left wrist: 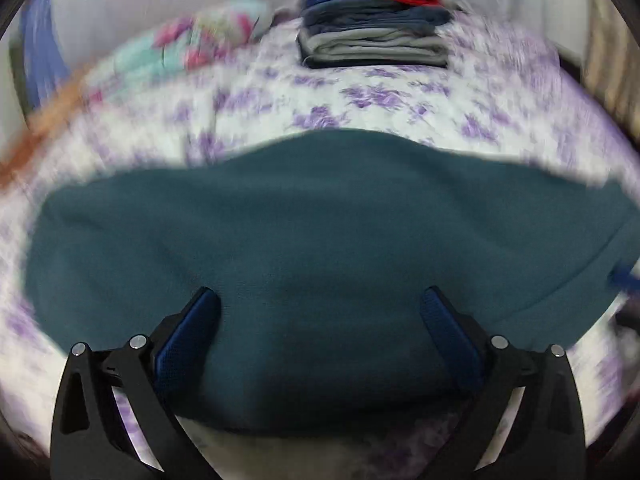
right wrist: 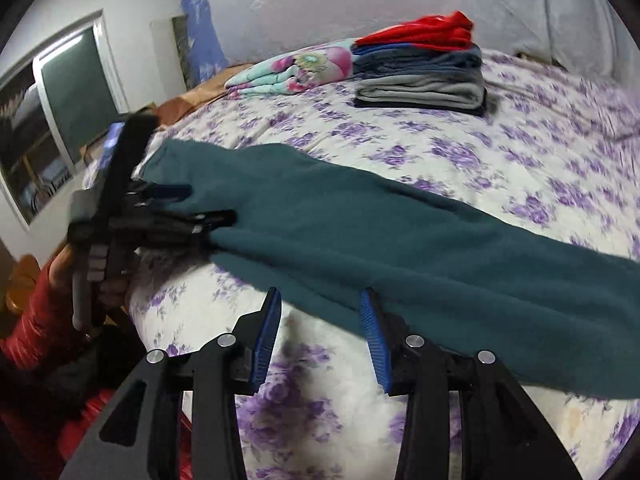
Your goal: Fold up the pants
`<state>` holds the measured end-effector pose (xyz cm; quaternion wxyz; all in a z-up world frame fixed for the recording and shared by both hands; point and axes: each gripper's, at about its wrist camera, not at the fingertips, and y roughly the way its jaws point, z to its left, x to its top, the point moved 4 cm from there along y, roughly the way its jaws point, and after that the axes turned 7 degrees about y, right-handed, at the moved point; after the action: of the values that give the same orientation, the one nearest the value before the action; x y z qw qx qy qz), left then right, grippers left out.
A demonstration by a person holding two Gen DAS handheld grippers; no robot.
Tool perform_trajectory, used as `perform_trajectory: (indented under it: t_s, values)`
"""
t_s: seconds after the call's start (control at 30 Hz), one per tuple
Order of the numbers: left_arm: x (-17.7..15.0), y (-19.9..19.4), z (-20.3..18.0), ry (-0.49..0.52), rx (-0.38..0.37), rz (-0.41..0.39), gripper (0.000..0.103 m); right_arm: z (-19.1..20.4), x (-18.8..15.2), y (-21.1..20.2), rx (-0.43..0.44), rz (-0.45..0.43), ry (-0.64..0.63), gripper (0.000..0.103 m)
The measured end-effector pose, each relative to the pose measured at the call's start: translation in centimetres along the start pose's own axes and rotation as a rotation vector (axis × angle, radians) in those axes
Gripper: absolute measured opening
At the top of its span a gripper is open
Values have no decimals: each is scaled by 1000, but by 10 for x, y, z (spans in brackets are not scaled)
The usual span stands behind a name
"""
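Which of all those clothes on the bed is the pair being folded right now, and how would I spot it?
Start from the bed with the purple-flowered cover. At its far side sits a stack of folded clothes topped in red; the teal pants lie nearer, stretched out in one long strip across the cover. They are the only dark teal fleecy piece, and the only one not in the stack.

Your left wrist view is smeared with motion blur, worst over the floral bedspread (left wrist: 360,92) near the rim. The right wrist view is sharper, soft only at its edges. Lighting's even and dimmish indoors; fisheye bends everything and blackens the corners.
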<state>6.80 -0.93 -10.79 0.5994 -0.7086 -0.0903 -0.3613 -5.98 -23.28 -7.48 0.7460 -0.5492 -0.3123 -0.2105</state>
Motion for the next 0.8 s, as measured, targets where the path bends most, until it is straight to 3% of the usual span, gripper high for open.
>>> perform_trajectory:
  t_s: [0.13, 0.27, 0.6, 0.7, 0.8]
  values:
    - [0, 0, 13, -51, -35, -2, 99, 19, 4, 6, -17, -3, -63, 41]
    - [-2, -2, 2, 12, 38, -13, 99, 35, 8, 11, -45, -8, -149, 41]
    - [-2, -2, 7, 2, 13, -12, 99, 26, 12, 35, -90, 28, -191, 32]
    - [-1, -1, 8, 1, 6, -14, 99, 28, 9, 28, -110, 3, -223, 10]
    - [-1, -2, 9, 2, 5, -15, 99, 28, 9, 16, -77, -23, -194, 4]
